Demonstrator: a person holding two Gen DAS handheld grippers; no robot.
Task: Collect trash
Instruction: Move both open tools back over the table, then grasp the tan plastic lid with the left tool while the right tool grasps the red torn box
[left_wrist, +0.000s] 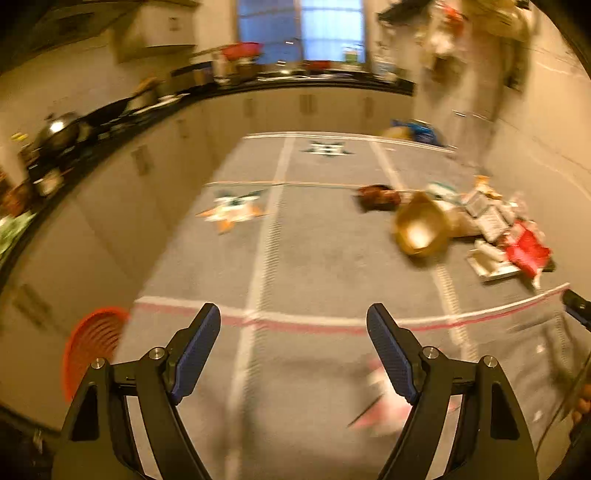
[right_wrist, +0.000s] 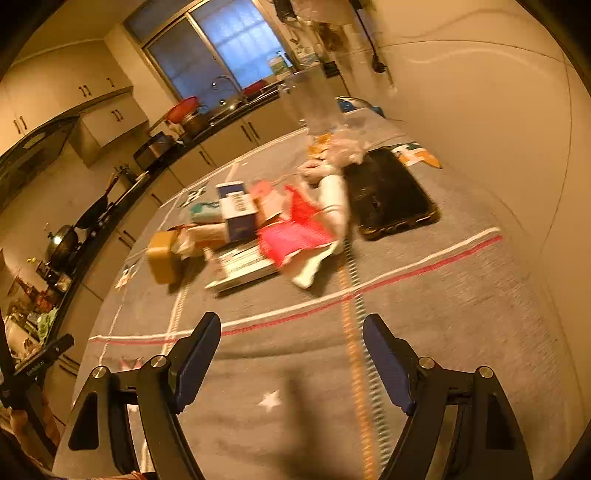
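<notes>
Both claws, left claw (left_wrist: 293, 321) and right claw (right_wrist: 291, 330), agape above bare grey cloth (right_wrist: 461, 314).

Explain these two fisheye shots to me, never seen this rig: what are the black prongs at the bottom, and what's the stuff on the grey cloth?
No robot here: a person carries a two-finger gripper in each hand, each with a fisheye camera looking forward along its fingers. The prongs are those fingers. One picture comes from the left gripper, the other from the right gripper. Both are open and hold nothing.

Both look over a grey cloth with stripes, in a kitchen. On it lies a trash pile: a pink-red wrapper, a white-and-blue box, a yellow tub, a white tube-like piece, beside a black tray. The left view shows the pile from another side, plus a red basket at the left edge. Everything is motion-blurred.
</notes>
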